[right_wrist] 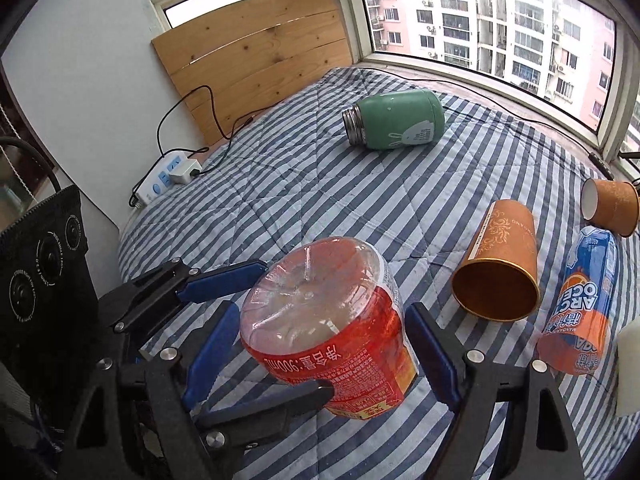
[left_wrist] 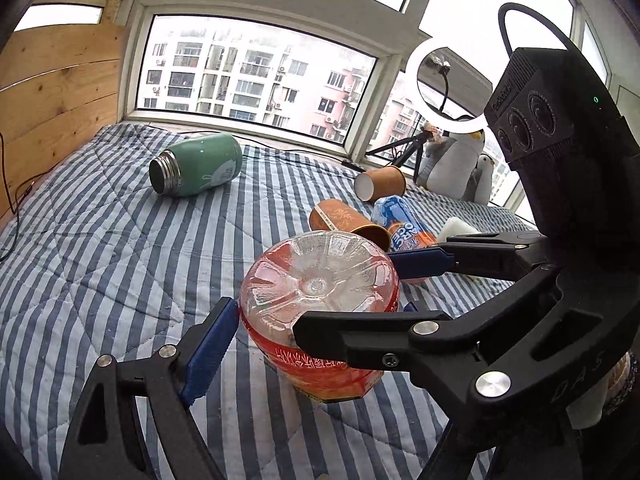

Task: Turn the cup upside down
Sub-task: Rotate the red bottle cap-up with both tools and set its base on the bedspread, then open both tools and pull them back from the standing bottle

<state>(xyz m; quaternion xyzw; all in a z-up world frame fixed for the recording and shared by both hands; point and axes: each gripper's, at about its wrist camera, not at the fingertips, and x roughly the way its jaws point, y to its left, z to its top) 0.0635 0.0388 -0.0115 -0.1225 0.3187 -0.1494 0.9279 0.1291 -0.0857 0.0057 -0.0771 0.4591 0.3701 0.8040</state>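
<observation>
The cup [left_wrist: 320,312], a clear red-labelled plastic one, stands base-up on the striped bed [left_wrist: 120,260]; the flip appears complete. Left hand-held gripper [left_wrist: 316,312] and right hand-held gripper [right_wrist: 324,340] both straddle it, released. Next: withdraw without tipping it.

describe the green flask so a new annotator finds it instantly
Start at the big window and drop to the striped quilt below it. The green flask lies alone on its side near the sill, steel neck open, a white rabbit printed on its body. The paper cups nearby are orange-brown.
</observation>
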